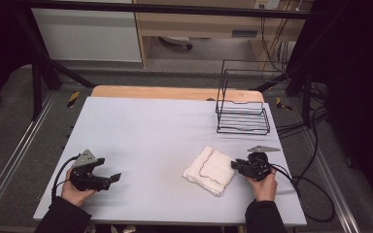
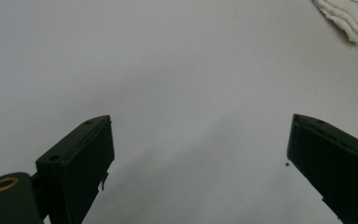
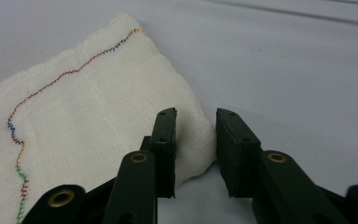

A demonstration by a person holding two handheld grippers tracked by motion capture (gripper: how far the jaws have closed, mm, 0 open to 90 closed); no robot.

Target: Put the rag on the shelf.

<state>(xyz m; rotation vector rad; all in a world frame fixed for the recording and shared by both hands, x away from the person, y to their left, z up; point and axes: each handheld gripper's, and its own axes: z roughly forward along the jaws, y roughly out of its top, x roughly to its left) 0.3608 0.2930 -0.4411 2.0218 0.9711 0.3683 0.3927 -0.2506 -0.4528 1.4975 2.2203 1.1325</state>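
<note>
A folded white cloth (image 1: 210,170) with a line of coloured stitching is lying on the grey table (image 1: 145,131), toward its near right side, well short of the black wire rack (image 1: 242,108) standing at the far right. The right gripper (image 3: 195,140) is sitting at the cloth's right corner, its jaws narrowed with one riding on top of the corner and the other just off it; they are probably closing on that corner to lift it, though a gap is showing and it is hard to tell whether any fabric is pinched. The left gripper (image 2: 198,154) is resting over bare table at the near left, jaws spread wide and holding nothing, apparently waiting clear of the work.
</note>
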